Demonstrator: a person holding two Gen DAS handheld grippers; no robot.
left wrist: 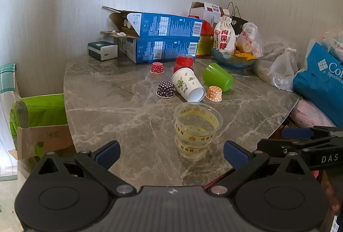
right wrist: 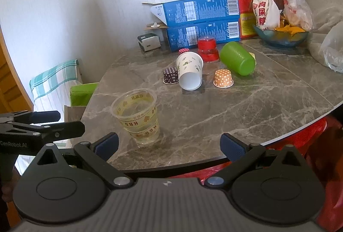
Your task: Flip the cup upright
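- Hovering at the near table edge, left gripper (left wrist: 170,153) has its blue-padded tongs spread wide apart, nothing between them; clear plastic cup (left wrist: 196,130) stands upright just ahead of the gap, not touched.
- Right gripper (right wrist: 169,145) likewise spread apart and empty, off the table's near edge; in the left wrist view it shows at the far right, side-on.
- Clear plastic cup already mouth-up, printed bands round it, so probably not the thing to fix, or it is the one already done.
- Likely targets: white paper cup (right wrist: 189,73) lying on its side, mouth toward the cameras, mid-table; green cup (right wrist: 238,58) also tipped on its side just right of it, mouth pointing away.
- Red cup (right wrist: 208,49) behind them sits mouth-down.
- Three small dotted baking cups sit inverted around the paper one: purple (right wrist: 170,75) touching or just beside it on its left, orange (right wrist: 223,78) to its right and apart, red dotted (left wrist: 157,67) further back.
- Marble table (right wrist: 246,116) back edge crowded: two stacked blue boxes (left wrist: 163,39), bowl with bags; keeps working space to the front half.
- Judgement: both grippers held back and wide because no cup is picked yet; next reach must pass over the clear cup without knocking it.
- Paper cup is light and can roll; grip across the wall, not the rim.
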